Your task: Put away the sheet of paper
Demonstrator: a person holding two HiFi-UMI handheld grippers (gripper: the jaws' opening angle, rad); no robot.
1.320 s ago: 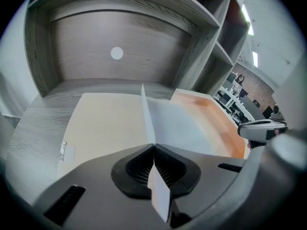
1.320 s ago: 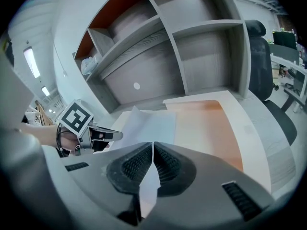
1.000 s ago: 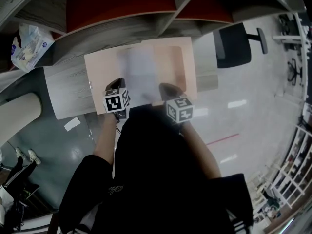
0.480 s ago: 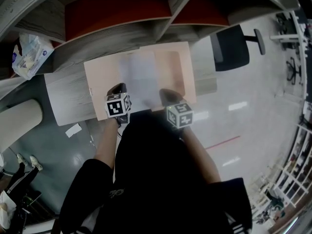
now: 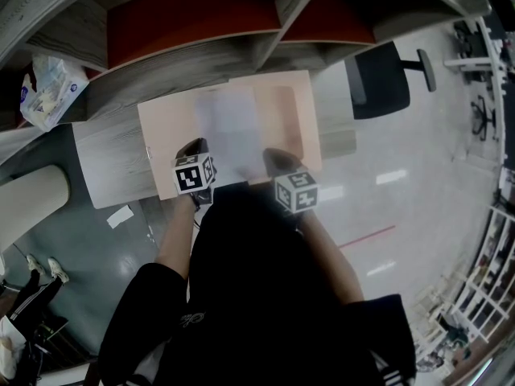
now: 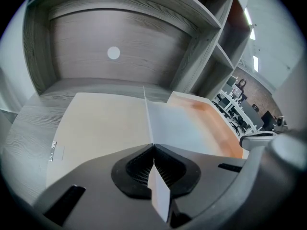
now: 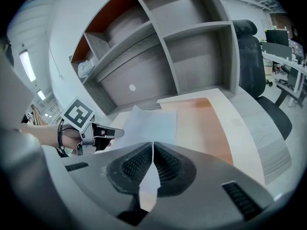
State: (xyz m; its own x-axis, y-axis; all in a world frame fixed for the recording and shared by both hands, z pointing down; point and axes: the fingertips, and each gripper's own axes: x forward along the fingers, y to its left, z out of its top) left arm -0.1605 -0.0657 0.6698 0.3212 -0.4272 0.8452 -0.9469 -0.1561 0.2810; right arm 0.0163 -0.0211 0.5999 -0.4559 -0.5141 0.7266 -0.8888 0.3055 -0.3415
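White paper, thin and limp: the sheet of paper [image 5: 229, 131] spreads over the open beige folder [image 5: 165, 131] on the tabletop [image 5: 113, 163]. Your left hand-held gripper [image 6: 153, 152] and right hand-held gripper [image 7: 152, 150] each pinch its near edge, jaws pressed together on it. Expect it to sag, crease or tear easily. Grip towards the near corners and move both hands as one.

Bright, even light; fisheye edges — slight blur
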